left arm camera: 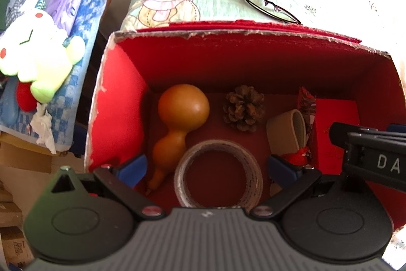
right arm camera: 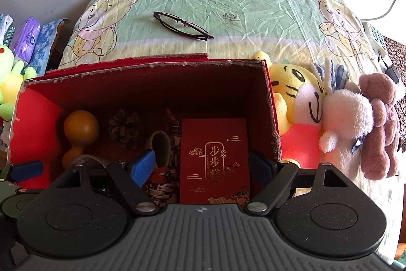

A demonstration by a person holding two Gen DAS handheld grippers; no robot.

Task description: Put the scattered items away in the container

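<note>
A red cardboard box (left arm camera: pixel 121 103) (right arm camera: pixel 274 118) stands on the bed. Inside lie a brown gourd (left arm camera: pixel 182 108) (right arm camera: pixel 80 130), a pinecone (left arm camera: pixel 243 107) (right arm camera: pixel 124 127), a tape roll (left arm camera: pixel 218 174), a beige band (left arm camera: pixel 286 131) (right arm camera: pixel 158 146), a patterned packet (right arm camera: pixel 162 184) and a red envelope box (right arm camera: pixel 214 156) (left arm camera: pixel 332 133). My left gripper (left arm camera: pixel 206 169) is open over the tape roll, empty. My right gripper (right arm camera: pixel 203 164) is open over the red envelope box, empty. Black glasses (left arm camera: pixel 269 5) (right arm camera: pixel 182 26) lie on the sheet behind the box.
Plush toys (right arm camera: pixel 330 118) lean against the box's right side. A green-yellow plush (left arm camera: pixel 38 50) and tissue packs (right arm camera: pixel 25 40) lie on a blue cloth left of the box. A bear-print sheet (right arm camera: pixel 228 4) covers the bed; a white wall stands behind.
</note>
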